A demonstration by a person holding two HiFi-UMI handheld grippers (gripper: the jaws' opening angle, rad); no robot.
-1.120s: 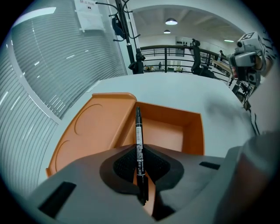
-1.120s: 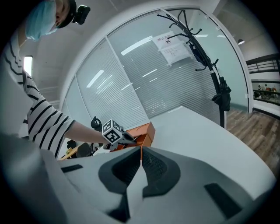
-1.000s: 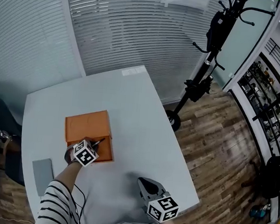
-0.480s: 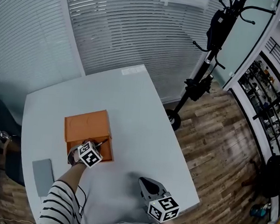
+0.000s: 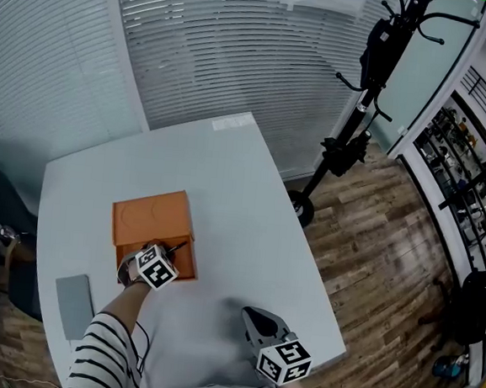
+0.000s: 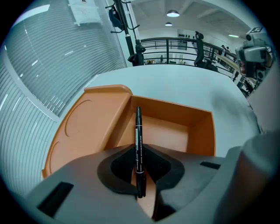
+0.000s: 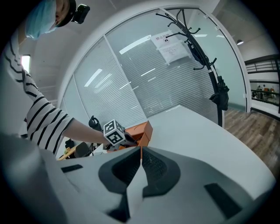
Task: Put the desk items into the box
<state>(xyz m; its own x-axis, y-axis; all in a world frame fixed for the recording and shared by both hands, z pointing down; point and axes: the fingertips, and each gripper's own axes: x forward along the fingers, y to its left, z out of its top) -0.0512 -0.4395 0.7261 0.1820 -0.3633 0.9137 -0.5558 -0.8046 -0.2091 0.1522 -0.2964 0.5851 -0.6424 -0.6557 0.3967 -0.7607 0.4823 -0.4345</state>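
- The left hand-held gripper (image 6: 139, 168) was clamped on a slim black marker pen (image 6: 138, 131). It gripped the lower half, and the tip pointed forward past the jaws.
- The pen was held over the open compartment of an orange cardboard box (image 6: 202, 131) and had not yet been let go. The box's flat orange lid (image 6: 87, 127) lay folded open to one side.
- The part of the box floor in view was bare. The near part was hidden behind the gripper body.
- The right hand-held gripper (image 7: 139, 159) had its jaws pressed together on nothing. It was low over the pale grey counter (image 5: 228, 171), close to the person and well apart from the box.
- A flat grey rectangular item (image 5: 73, 304) lay near the counter's left edge, beside the person's striped sleeve (image 5: 107, 346). What it was could not be told.
- By my reading, the task was mid-way at best. The pen was placed over the box but needed releasing, and nothing was confirmed inside. The grey item looked like the one thing left to collect.
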